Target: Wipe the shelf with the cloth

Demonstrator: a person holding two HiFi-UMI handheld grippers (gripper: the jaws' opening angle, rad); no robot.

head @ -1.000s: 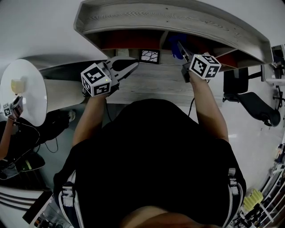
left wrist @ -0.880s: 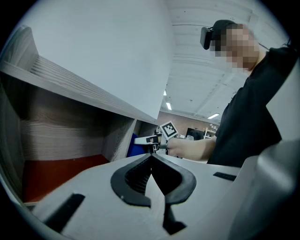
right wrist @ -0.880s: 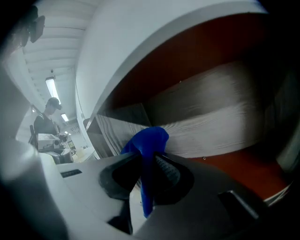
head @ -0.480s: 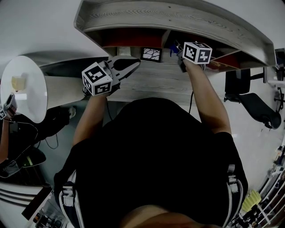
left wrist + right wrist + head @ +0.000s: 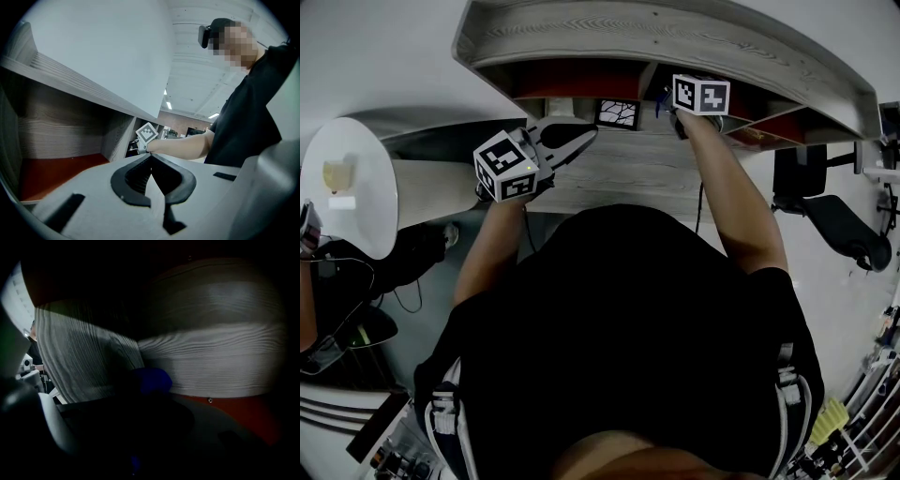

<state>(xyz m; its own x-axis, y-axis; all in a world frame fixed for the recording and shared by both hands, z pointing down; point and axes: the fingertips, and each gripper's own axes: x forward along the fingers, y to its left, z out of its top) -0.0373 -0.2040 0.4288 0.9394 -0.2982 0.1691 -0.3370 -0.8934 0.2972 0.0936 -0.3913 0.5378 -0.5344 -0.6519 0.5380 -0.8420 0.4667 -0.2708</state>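
cloth [image 5: 151,379]: blue, bunched, inside shelf [image 5: 675,37], at the corner of divider and back wall, above red floor | right gripper [image 5: 699,97]: clamped on cloth, reaching into shelf | left gripper [image 5: 581,141]: jaws together, empty, before shelf's left compartment | small framed picture [image 5: 617,114]: by shelf front, between grippers

In shadow, blue cloth [image 5: 151,380] clamped at jaw tips — grey wood-grain wall [image 5: 211,352] behind, red shelf floor [image 5: 243,411] lower right.

The shelf [image 5: 675,37] is finished in pale, matt, grained wood (its floor a smooth red); the left tool [image 5: 151,163] is moulded in matt grey plastic.
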